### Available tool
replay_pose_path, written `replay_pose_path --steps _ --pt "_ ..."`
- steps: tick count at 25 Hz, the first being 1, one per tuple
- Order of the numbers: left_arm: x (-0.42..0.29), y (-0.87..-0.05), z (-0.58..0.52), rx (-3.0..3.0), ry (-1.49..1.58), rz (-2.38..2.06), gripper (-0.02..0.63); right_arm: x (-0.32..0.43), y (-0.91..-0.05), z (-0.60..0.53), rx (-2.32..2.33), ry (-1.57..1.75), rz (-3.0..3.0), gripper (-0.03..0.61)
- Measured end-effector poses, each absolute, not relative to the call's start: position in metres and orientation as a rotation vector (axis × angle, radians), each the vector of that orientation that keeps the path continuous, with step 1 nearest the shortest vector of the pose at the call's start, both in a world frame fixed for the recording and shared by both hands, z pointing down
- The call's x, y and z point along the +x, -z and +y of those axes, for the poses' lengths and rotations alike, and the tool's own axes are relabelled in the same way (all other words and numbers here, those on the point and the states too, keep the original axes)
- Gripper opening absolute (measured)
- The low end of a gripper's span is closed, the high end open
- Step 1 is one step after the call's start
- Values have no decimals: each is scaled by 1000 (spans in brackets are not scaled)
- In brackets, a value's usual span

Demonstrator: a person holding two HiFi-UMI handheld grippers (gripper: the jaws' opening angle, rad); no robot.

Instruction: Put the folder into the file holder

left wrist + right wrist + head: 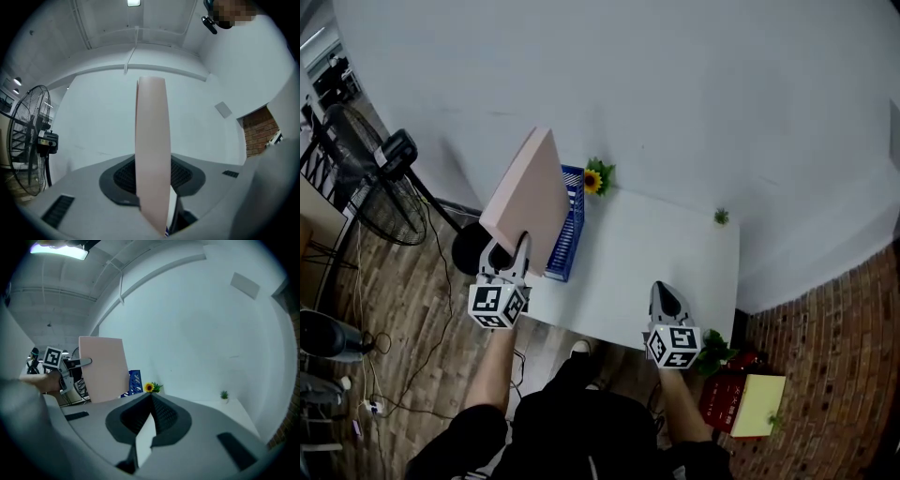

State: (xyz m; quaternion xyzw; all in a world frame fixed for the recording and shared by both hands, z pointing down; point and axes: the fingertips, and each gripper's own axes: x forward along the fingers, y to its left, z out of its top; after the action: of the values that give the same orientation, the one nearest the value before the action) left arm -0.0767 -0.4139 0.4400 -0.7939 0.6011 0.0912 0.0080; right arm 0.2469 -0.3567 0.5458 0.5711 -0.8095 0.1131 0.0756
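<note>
Folder (530, 202) clamped in left gripper (508, 251), raised beside file holder (569, 234), not in it.
Head view: pink folder is gripped at its lower end, long axis rising away from the jaws toward the wall, tilted, overlapping the left side of the blue file holder; right gripper (664, 295) is right of the file holder, well apart. Left gripper view: folder edge-on and upright, jaws pressed on its lower end. Right gripper view: jaws together, nothing between; folder's broad face shows, upright, just left of the file holder.
</note>
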Motion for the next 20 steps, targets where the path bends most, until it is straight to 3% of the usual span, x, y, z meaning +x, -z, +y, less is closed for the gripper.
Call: replay_pose_path --steps 20 --pt "-65 -496 -473 -2483 -205 1935 178 253 -568 -396 1739 -400 -2332 7"
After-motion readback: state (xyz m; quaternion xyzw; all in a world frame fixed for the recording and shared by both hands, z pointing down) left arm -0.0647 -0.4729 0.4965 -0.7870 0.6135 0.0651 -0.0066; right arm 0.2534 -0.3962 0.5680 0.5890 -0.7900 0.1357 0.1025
